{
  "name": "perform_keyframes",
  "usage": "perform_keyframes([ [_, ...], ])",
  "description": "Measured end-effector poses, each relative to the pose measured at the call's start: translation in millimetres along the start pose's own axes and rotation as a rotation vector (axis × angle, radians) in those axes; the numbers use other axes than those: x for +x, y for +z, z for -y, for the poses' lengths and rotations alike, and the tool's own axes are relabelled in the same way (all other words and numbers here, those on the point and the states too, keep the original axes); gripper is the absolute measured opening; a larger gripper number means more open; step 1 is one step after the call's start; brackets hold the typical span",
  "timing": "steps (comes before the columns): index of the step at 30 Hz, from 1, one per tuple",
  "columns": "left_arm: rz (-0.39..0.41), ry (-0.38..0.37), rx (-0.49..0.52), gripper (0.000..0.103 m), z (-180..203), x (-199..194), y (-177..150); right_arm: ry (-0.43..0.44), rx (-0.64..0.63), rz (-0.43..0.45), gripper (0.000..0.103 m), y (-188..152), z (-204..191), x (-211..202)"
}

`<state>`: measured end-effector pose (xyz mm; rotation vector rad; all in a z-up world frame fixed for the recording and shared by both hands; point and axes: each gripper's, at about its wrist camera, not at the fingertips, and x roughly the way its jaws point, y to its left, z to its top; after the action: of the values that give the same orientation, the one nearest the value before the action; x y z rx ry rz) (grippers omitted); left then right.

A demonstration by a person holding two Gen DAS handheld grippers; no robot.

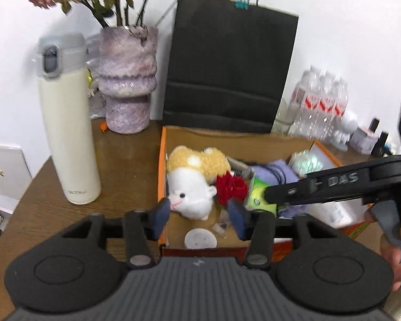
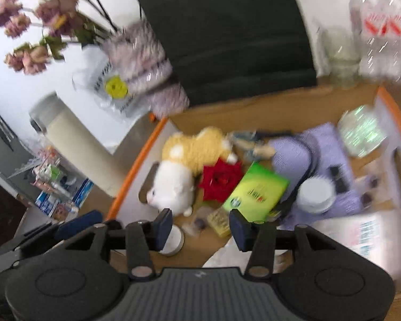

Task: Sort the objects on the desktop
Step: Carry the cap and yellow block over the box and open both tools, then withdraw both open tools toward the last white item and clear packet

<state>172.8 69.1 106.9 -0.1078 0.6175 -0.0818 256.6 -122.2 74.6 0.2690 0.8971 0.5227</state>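
- Holding our left gripper [image 1: 199, 215] spread above the cardboard box [image 1: 161, 160], we are seeing the cream thermos [image 1: 69, 123] upright.
- Hovering our right gripper [image 2: 200, 226] spread too, we are seeing the green carton [image 2: 256, 191] face-up.

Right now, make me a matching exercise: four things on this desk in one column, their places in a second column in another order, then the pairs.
Things:
1. plush toy
2. cream flask
3. black paper bag
4. red rose

Places:
A. upright behind the cardboard box
B. in the box, between plush toy and green packet
C. standing on the table left of the box
D. in the box, at its left wall

Pairs: 1-D, 2-C, 3-A, 4-B
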Motion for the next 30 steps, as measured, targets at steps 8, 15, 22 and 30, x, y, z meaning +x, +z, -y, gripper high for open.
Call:
perform_keyframes([
  [8,-0.026,0.075,-0.066,0.103,17,-18,-5,-0.224,-0.111,0.096,0.074,-2,4,-79],
  [15,0.136,0.162,0.014,0.103,60,-54,-26,-0.279,-0.21,0.261,0.076,-43,6,-123],
  [22,0.35,0.178,0.118,0.103,92,-96,-55,-0.244,-0.271,0.468,0.084,-87,2,-143],
  [30,0.29,0.154,0.031,0.103,100,-111,-92,-0.199,-0.248,0.464,0.084,-133,3,-154],
])
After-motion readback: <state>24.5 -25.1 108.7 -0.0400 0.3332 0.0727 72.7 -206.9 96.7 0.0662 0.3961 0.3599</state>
